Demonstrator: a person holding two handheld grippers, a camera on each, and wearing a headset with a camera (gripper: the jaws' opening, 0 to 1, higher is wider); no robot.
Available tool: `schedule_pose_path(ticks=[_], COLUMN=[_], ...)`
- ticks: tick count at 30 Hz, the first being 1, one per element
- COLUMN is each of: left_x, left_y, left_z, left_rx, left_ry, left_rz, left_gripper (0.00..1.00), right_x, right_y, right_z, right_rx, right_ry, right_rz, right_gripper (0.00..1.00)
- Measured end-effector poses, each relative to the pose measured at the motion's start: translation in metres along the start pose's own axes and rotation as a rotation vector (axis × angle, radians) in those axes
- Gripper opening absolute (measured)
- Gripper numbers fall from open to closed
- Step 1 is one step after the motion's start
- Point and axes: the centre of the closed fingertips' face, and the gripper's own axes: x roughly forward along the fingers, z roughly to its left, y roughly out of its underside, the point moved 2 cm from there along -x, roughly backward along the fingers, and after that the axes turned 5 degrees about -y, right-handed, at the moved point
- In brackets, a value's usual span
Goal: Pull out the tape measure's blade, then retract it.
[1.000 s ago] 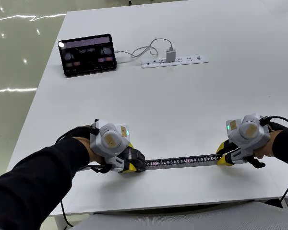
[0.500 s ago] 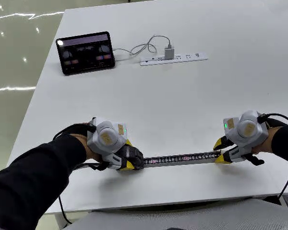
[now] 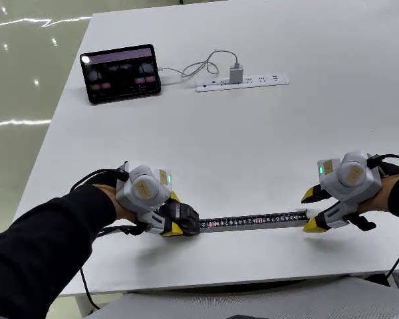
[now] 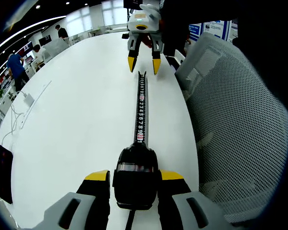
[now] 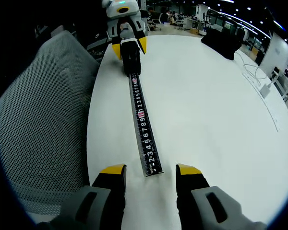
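Observation:
A black tape measure case (image 3: 180,218) rests on the white table (image 3: 253,146) near its front edge, and my left gripper (image 3: 175,214) is shut on it. In the left gripper view the case (image 4: 136,175) sits squeezed between the yellow-tipped fingers. The numbered blade (image 3: 253,220) lies flat on the table, running right from the case. Its end (image 5: 153,170) lies loose between the spread fingertips of my right gripper (image 5: 151,170), which is open and touches nothing. That right gripper (image 4: 143,60) faces me at the blade's far end in the left gripper view.
A dark tablet (image 3: 120,73) stands at the back left, and beside it a white power strip (image 3: 243,82) with a charger and cable. A grey mesh chair (image 5: 53,105) sits just off the table's front edge (image 3: 239,276).
My right gripper has opened and let go of the blade's end, drawing slightly to the right. The blade stays pulled out and the left gripper keeps its hold on the case.

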Motion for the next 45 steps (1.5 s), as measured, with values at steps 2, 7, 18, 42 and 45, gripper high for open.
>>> schedule_pose_path(ticks=[2, 7, 18, 42, 45], left_x=[-0.005, -0.015, -0.029, -0.088, -0.086], left_y=[-0.002, 0.002, 0.016, 0.057, 0.056], left_z=[0.001, 0.01, 0.016, 0.022, 0.009], left_rx=[-0.072, -0.114, -0.362, -0.669, -0.695], left_ry=[-0.008, -0.065, -0.156, -0.594, -0.561], left_rz=[-0.026, -0.048, -0.108, -0.292, -0.322], left_gripper=[0.38, 0.61, 0.98, 1.0, 1.0], right_x=[-0.003, -0.01, -0.019, -0.062, -0.066], right_y=[0.001, 0.001, 0.0, 0.026, 0.037], right_z=[0.001, 0.003, 0.012, 0.014, 0.017], right_rx=[-0.004, 0.015, 0.041, 0.332, 0.353], right_ry=[0.009, 0.03, 0.095, 0.374, 0.405], right_rz=[0.004, -0.027, -0.093, -0.361, -0.365], right_gripper=[0.4, 0.46, 0.53, 0.82, 0.9])
